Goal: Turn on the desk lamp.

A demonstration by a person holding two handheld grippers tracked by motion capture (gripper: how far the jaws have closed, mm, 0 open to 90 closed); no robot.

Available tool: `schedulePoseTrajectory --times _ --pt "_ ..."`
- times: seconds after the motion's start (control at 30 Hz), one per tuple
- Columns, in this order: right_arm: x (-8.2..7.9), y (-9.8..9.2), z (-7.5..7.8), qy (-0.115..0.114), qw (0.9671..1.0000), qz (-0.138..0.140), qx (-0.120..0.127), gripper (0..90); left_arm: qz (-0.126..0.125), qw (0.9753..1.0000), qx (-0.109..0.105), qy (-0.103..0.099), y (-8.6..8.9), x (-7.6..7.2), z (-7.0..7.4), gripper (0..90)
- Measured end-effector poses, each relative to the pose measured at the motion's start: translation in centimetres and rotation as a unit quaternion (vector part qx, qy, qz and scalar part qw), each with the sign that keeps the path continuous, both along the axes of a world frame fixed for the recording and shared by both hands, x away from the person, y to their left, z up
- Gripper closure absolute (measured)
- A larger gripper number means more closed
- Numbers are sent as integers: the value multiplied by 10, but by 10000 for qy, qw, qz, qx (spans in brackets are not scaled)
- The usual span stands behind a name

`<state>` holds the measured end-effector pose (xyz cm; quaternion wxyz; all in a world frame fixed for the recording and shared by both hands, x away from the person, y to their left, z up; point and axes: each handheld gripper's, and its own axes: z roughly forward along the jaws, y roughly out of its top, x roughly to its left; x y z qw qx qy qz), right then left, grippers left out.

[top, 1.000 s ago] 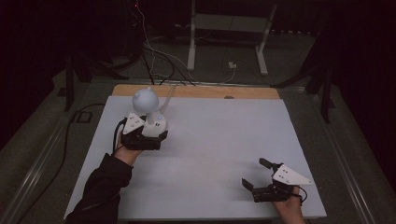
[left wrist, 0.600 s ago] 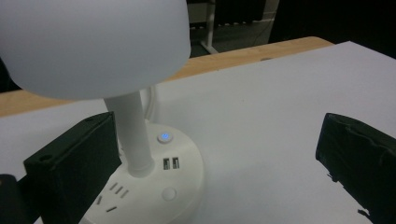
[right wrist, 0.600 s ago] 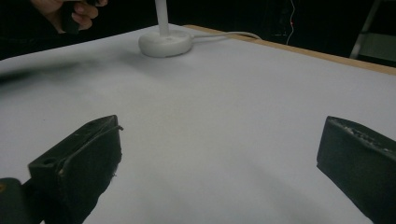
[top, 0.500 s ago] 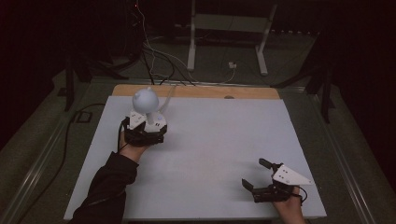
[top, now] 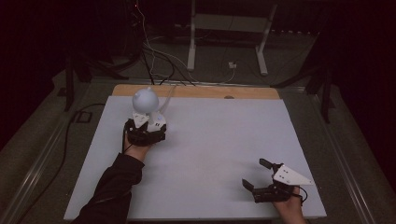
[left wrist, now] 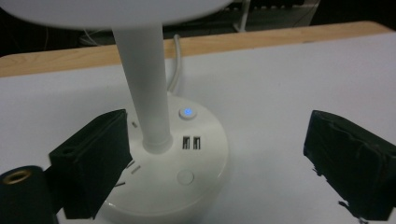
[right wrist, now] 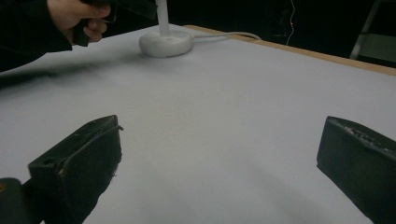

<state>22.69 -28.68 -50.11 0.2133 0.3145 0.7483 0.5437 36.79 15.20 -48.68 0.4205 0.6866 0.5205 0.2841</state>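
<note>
White table (top: pixel 210 154), left claw (left wrist: pixel 219 163) wide beside lamp base (left wrist: pixel 187 177).

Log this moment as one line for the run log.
left tool: open, over lamp base | lamp button: lit blue | right tool: open, near table front right, holding nothing

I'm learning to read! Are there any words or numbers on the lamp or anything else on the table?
There are no words or numbers to read.
The lamp base has a small button lit blue and another plain round button, both with no writing.
Tiny grey marks on the base by the left gripper are too small and blurred to read.
</note>
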Motion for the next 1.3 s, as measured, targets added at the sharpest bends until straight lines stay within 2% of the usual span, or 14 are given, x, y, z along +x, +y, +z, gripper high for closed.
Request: schedulePoseTrajectory --times 0.1,0.27,0.37,0.47,0.57,0.67,0.73,0.77,1.03,1.3 --pt "0 0 0 20 10000 -7 24 0 91 9999 83 13 0 0 -3 159" --pt "0 0 0 4 10000 8 14 0 237 9996 154 95 -1 1 -8 206" --pt "0 0 -1 27 10000 10 9 0 284 9993 204 102 -2 1 -10 302" --pt "0 0 0 29 10000 8 16 0 382 9989 242 122 -3 1 -12 342" --pt "0 1 -1 27 10000 18 1 0 458 9985 260 155 -3 1 -13 430" --pt "0 0 -1 37 10000 13 21 0 530 9980 274 218 -3 2 -15 466" --pt "0 0 -1 34 10000 17 2 0 585 9976 287 223 -4 2 -16 548" --pt "0 0 -1 34 10000 17 2 0 610 9975 290 220 -4 2 -16 548" --pt "0 0 -1 46 10000 22 13 0 638 9977 195 109 -3 2 -16 689" --pt "0 0 -1 43 10000 20 -4 0 708 9974 63 121 -2 4 -21 835"
